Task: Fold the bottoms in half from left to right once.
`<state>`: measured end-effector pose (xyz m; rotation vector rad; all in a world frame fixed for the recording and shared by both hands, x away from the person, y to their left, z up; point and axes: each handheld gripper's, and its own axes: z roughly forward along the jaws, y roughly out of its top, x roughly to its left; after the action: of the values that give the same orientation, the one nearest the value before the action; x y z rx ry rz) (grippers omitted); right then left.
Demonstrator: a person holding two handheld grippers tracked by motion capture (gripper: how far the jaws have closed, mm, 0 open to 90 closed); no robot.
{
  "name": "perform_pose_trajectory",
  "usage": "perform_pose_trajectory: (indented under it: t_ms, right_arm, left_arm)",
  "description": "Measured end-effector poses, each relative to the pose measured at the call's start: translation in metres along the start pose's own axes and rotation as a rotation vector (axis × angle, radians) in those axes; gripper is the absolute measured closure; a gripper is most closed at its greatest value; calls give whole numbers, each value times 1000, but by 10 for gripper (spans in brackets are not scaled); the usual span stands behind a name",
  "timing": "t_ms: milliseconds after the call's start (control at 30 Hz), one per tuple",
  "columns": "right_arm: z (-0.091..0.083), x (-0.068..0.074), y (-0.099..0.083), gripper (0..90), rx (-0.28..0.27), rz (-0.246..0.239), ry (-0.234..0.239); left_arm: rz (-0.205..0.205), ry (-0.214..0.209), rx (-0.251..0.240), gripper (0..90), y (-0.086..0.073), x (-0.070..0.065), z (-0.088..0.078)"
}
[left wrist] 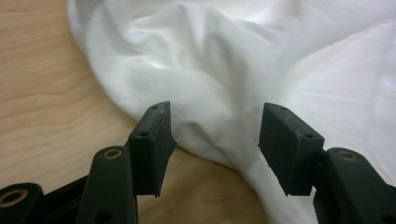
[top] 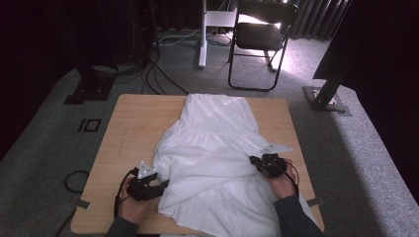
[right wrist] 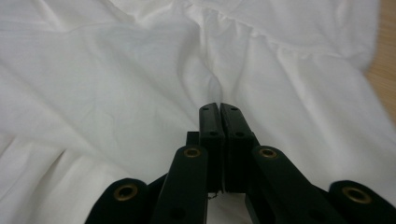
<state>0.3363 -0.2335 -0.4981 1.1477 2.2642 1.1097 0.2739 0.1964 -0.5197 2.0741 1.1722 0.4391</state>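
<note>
A white dress (top: 217,148) lies spread on the wooden table (top: 133,123), its narrow top toward the far edge and its wide skirt toward me. My left gripper (top: 162,185) sits at the skirt's left edge. In the left gripper view its jaws (left wrist: 215,140) stand open around a fold of the dress (left wrist: 224,70), with the pads apart from the cloth. My right gripper (top: 253,161) rests on the skirt's right side. In the right gripper view its jaws (right wrist: 218,108) are pressed together, and the dress (right wrist: 116,93) puckers into a crease at their tips.
Bare wood shows left of the dress and in a strip along the right edge. Beyond the table stand a black folding chair (top: 262,34), a white post (top: 203,29) and two dark stand bases (top: 89,91) (top: 326,101). Cables (top: 74,180) lie on the grey carpet.
</note>
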Motion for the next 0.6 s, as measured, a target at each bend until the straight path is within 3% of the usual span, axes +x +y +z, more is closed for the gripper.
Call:
perform_pose_trajectory:
  t_ms: [33, 100, 233, 267, 367, 500, 600]
  right_arm:
    - [0, 0, 0, 881, 0, 0, 0]
    - [-23, -5, -16, 883, -8, 13, -22]
    - [-49, -14, -47, 883, 7, 36, -50]
    - [-49, -14, -47, 883, 7, 36, -50]
    - [-69, -22, -79, 882, 15, 92, -77]
    - [-74, -31, -106, 867, 52, 157, -93]
    - [-71, -30, -108, 725, 63, 161, -103]
  left_arm:
    - [0, 0, 0, 445, 0, 0, 0]
    - [26, -4, 8, 440, -2, -7, -4]
    - [34, -18, 1, 430, -7, -13, -10]
    - [34, -18, 1, 429, -7, -13, -10]
    - [44, -25, 15, 427, -11, -17, -11]
    - [42, -50, 22, 418, -16, -22, -13]
    - [53, -68, 29, 397, -22, -29, -15]
